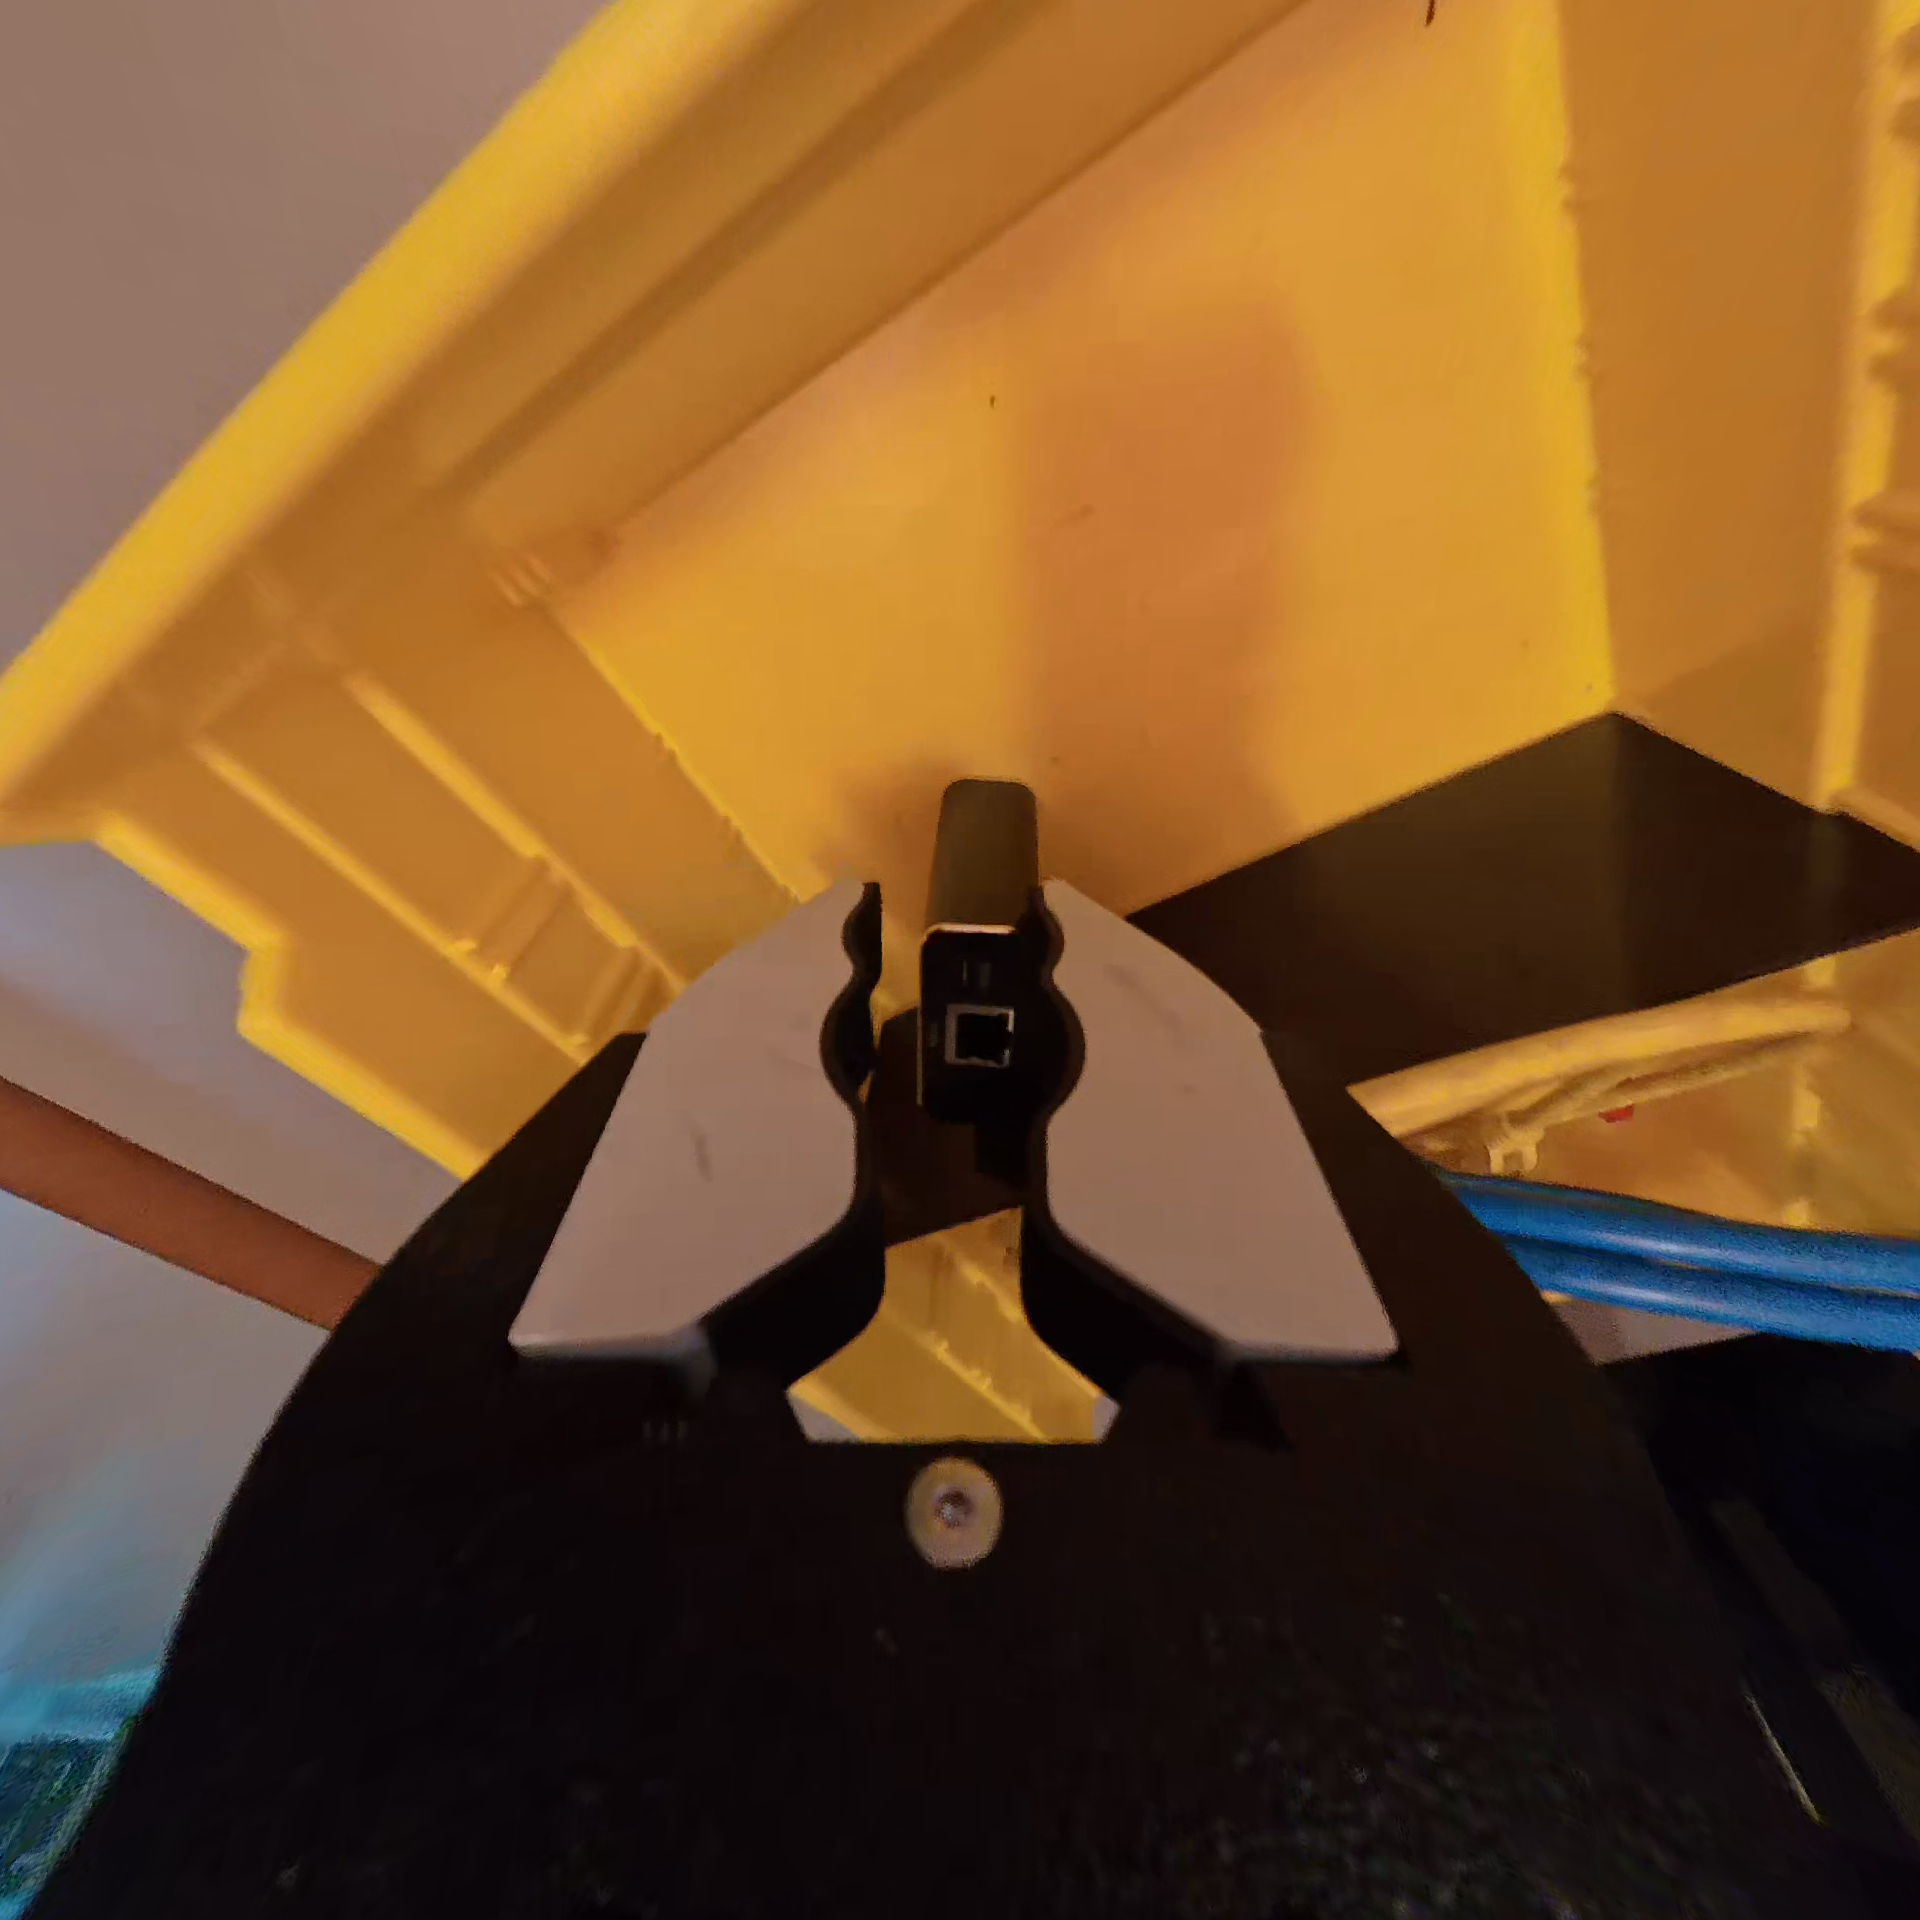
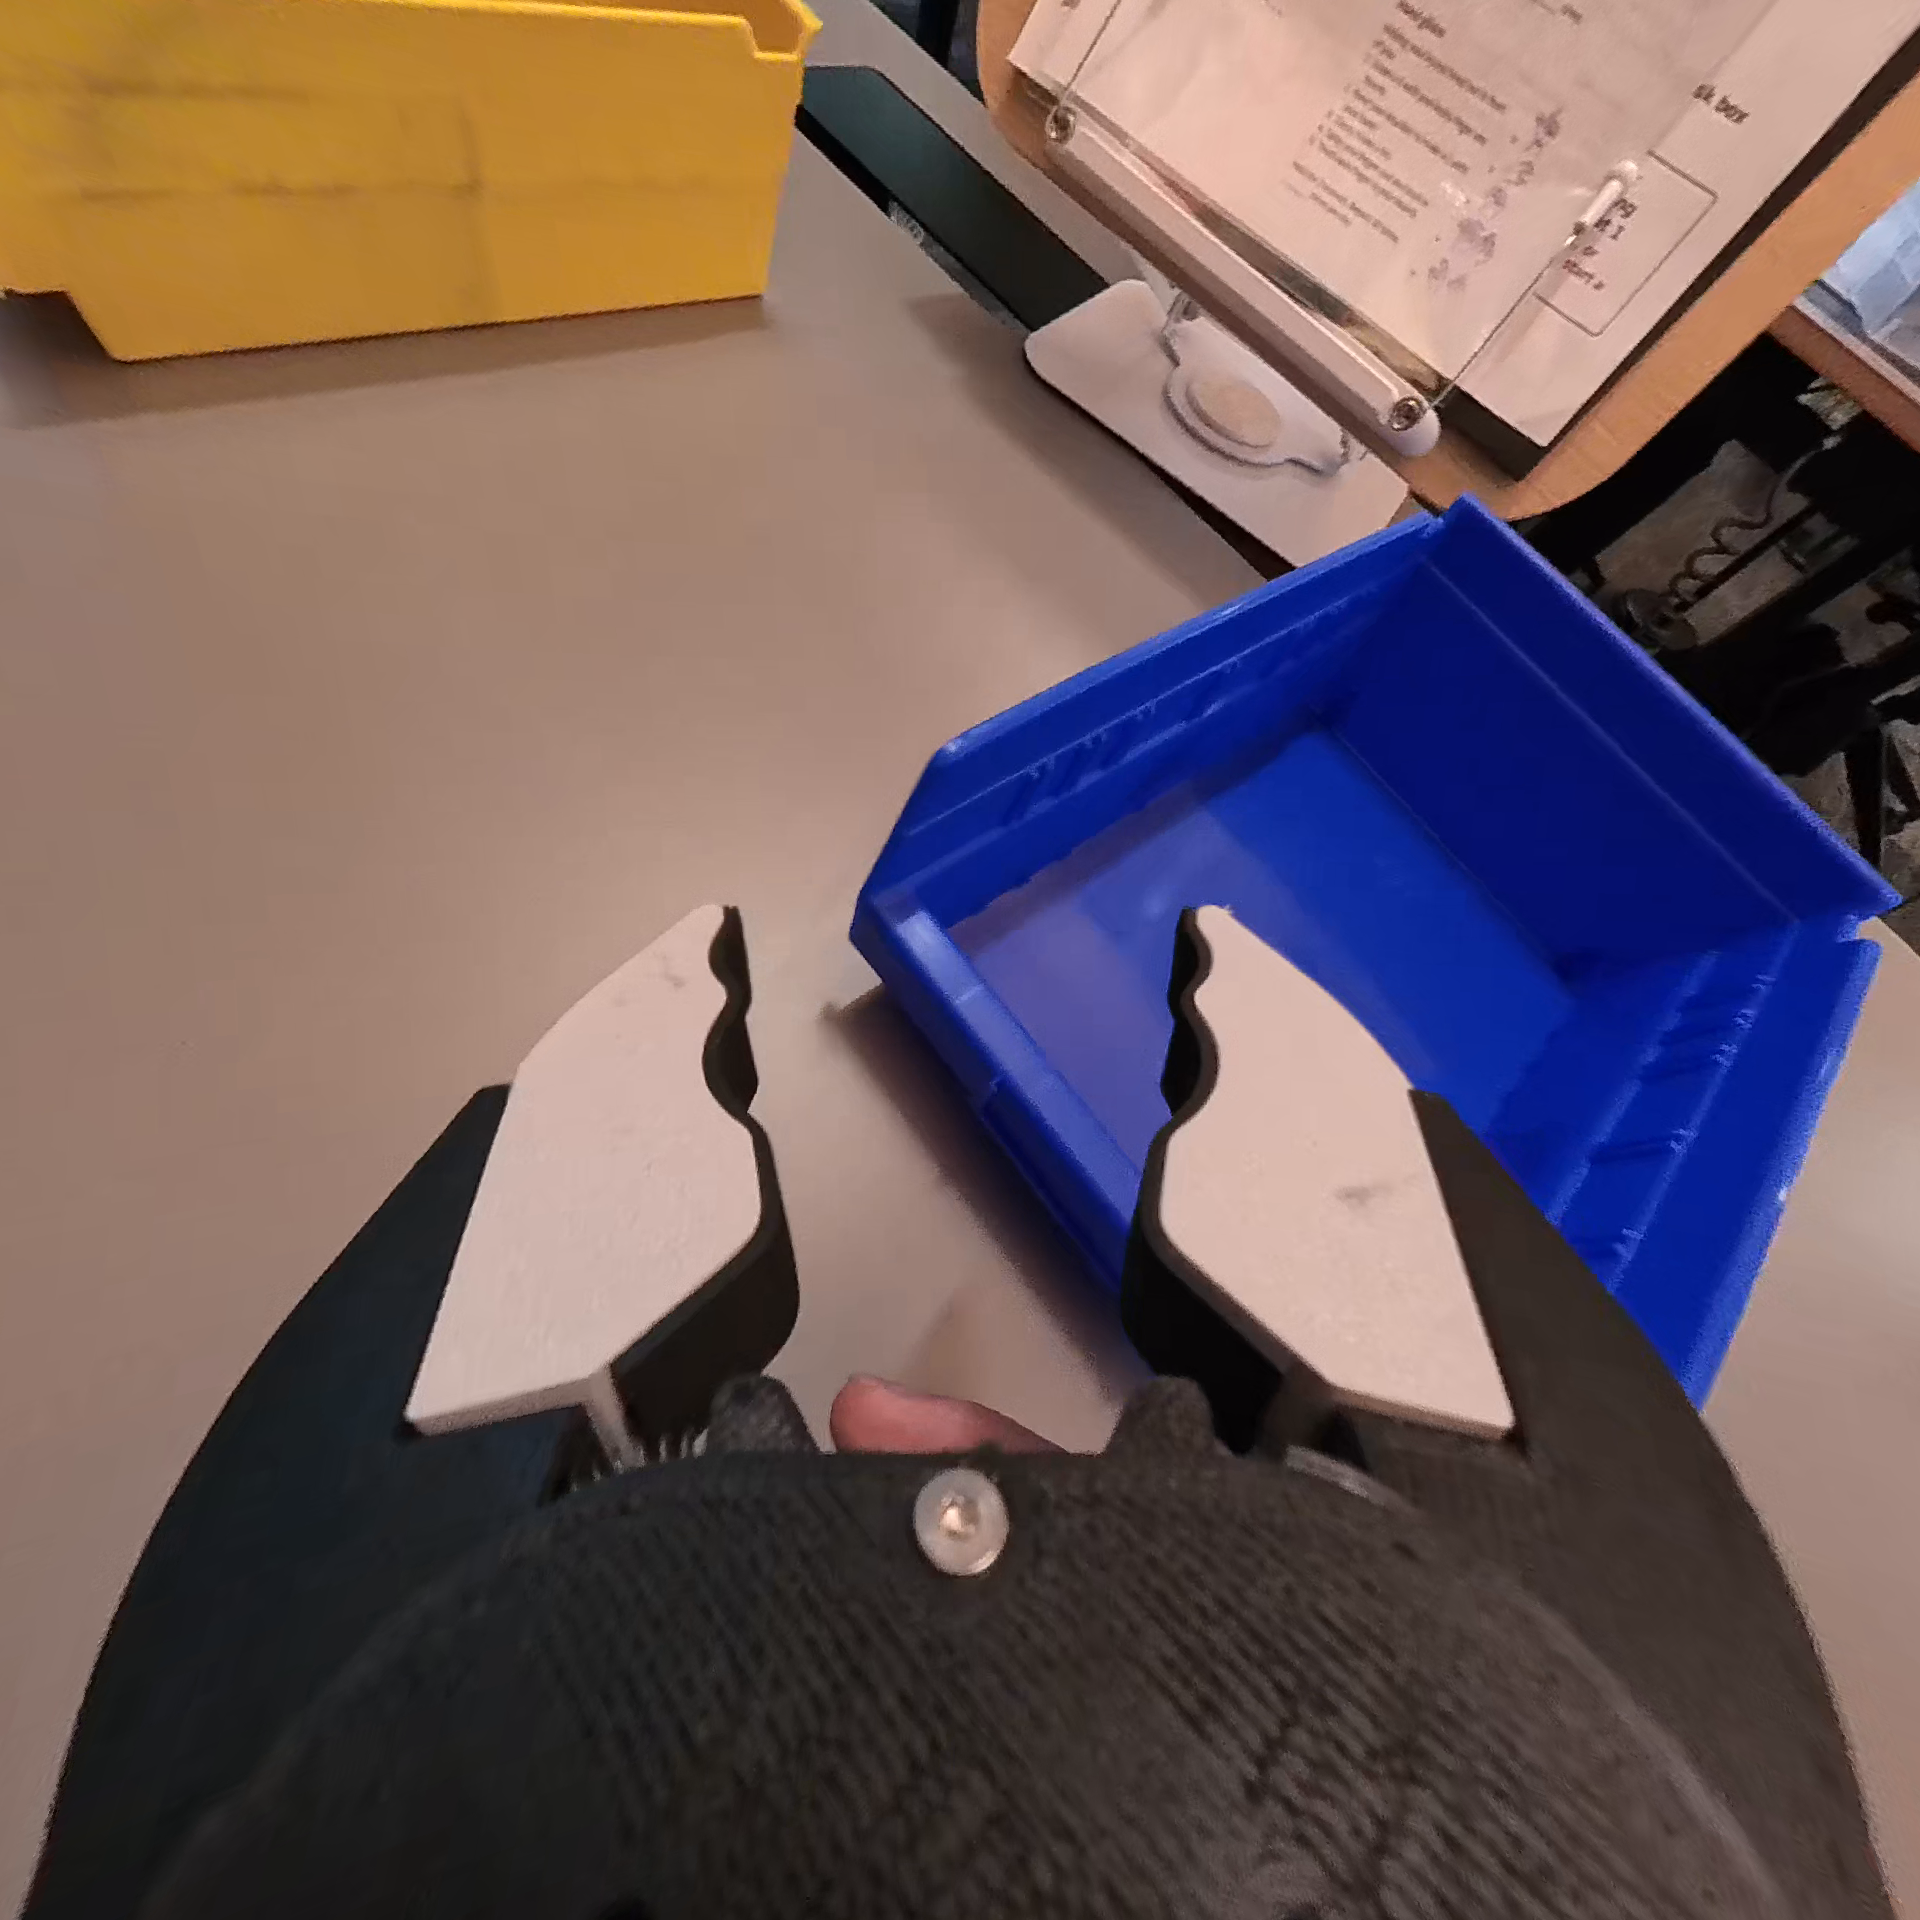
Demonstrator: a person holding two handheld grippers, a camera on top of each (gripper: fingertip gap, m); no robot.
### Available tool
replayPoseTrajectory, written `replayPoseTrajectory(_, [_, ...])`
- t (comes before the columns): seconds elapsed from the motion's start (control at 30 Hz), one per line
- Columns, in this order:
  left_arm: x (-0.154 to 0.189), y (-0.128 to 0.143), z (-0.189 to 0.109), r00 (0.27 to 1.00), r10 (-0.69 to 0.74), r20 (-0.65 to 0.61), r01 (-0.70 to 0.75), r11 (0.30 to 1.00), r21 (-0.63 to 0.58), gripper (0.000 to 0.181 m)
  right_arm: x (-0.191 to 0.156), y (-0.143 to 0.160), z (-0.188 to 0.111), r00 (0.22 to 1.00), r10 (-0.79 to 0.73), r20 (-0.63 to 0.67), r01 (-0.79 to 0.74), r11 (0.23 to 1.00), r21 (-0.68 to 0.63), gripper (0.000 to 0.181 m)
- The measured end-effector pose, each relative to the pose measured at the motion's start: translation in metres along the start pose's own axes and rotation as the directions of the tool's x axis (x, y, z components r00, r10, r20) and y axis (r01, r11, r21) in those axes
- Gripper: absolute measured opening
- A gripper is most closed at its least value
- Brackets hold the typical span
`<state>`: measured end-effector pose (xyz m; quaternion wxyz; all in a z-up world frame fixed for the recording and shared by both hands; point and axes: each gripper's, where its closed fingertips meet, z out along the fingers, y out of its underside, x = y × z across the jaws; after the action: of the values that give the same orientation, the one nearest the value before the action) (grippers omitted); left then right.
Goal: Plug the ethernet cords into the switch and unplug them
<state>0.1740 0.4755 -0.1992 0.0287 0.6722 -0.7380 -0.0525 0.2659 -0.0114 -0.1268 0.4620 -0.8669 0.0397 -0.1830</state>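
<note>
In the left wrist view my left gripper (image 1: 958,894) reaches into a yellow bin (image 1: 1143,416) and is shut on a small black switch (image 1: 977,997). The switch stands on end between the fingers, with one square port facing the camera. Blue ethernet cords (image 1: 1662,1257) lie bundled in the bin at the right, below the gripper. A flat black object (image 1: 1507,883) lies behind the switch. In the right wrist view my right gripper (image 2: 961,914) is open and empty above the grey table (image 2: 416,727), with its right finger over the near corner of an empty blue bin (image 2: 1143,707).
The yellow bin (image 2: 416,187) also shows at the far left of the table in the right wrist view. A paper sheet on a tilted document stand (image 2: 1351,208) stands behind the blue bin at the table's far edge. A gloved hand holds the right gripper.
</note>
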Motion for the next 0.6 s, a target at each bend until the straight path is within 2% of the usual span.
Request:
replayPoseTrajectory(0.03, [0.003,0.001,-0.002,1.000,0.006,-0.019,-0.007,1.000,-0.018,0.026,-0.002,0.002,0.000,1.000,-0.003,0.002,0.003,1.000,-0.002,0.078])
replayPoseTrajectory(0.07, [0.007,0.001,-0.005,0.999,0.011,-0.044,-0.012,1.000,-0.021,0.026,-0.003,0.004,0.000,1.000,-0.002,0.002,0.002,1.000,-0.006,0.078])
replayPoseTrajectory(0.13, [0.011,-0.003,-0.008,0.998,0.010,-0.056,-0.011,1.000,-0.013,0.038,-0.004,0.007,0.001,1.000,0.001,0.006,-0.001,1.000,-0.015,0.078])
replayPoseTrajectory(0.27, [-0.002,0.011,0.003,0.998,0.032,0.045,-0.025,0.990,-0.142,0.043,-0.005,0.002,0.002,1.000,0.011,0.016,-0.011,1.000,0.008,0.078])
replayPoseTrajectory(0.47, [0.006,0.009,0.010,0.999,0.000,-0.039,-0.005,0.993,-0.117,0.024,-0.010,0.007,0.010,0.999,-0.018,0.034,0.018,1.000,-0.019,0.078])
replayPoseTrajectory(0.6, [0.006,0.006,0.007,0.998,0.054,-0.019,-0.055,0.995,-0.084,0.023,-0.008,0.005,0.013,0.999,-0.005,0.034,0.005,1.000,-0.005,0.078])
